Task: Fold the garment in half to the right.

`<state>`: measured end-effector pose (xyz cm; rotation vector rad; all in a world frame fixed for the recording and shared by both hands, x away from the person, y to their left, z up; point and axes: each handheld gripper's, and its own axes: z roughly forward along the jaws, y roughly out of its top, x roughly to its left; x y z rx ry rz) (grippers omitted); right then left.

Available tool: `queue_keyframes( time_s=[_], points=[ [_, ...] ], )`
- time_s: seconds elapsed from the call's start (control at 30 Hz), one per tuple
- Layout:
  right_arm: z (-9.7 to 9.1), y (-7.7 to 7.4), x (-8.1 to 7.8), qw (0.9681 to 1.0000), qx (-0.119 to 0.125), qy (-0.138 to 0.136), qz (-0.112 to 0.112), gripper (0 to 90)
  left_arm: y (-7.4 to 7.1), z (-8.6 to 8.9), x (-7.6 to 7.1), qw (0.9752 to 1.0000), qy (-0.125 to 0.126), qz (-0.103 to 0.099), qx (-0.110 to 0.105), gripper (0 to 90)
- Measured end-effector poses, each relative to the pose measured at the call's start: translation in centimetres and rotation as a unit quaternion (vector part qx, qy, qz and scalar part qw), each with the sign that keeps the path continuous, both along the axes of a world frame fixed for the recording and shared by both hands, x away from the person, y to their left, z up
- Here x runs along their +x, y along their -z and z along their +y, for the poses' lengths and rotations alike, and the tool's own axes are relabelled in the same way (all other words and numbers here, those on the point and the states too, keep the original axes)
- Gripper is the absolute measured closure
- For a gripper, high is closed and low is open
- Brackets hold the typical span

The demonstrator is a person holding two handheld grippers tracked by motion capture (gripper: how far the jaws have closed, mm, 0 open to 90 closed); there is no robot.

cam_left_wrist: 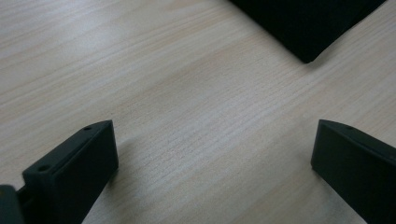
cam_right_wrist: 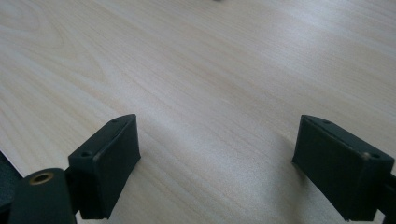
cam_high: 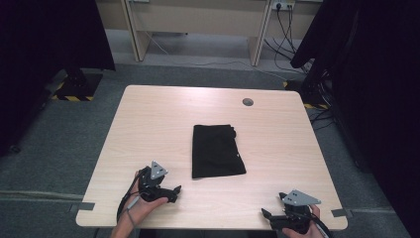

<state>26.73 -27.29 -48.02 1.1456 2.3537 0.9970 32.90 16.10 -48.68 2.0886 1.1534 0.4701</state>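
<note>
Folded black cloth [cam_high: 217, 151] lies flat mid-table [cam_high: 148, 124], near corner visible at top of left gripper view [cam_left_wrist: 306, 28]. Left gripper [cam_high: 171, 192] near its left front corner, jaws wide apart, empty. Right gripper [cam_high: 270, 216] at front right edge, well apart from cloth, jaws spread, empty. Likely light, soft, limp, layers apt to slide; best pinch near corners, all layers together.

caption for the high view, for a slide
Folded black cloth lies mid-table, untouched; left gripper and right gripper sit near the front edge.
</note>
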Motion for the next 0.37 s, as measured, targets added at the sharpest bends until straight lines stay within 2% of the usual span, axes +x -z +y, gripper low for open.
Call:
queue_keyframes(
  time_s=[0.37],
  points=[
    [-0.01,0.01,-0.11,1.0,0.0,-0.001,0.0,14.6,0.0,0.0,0.0,1.0,0.0,0.0,0.0,0.0]
  ],
)
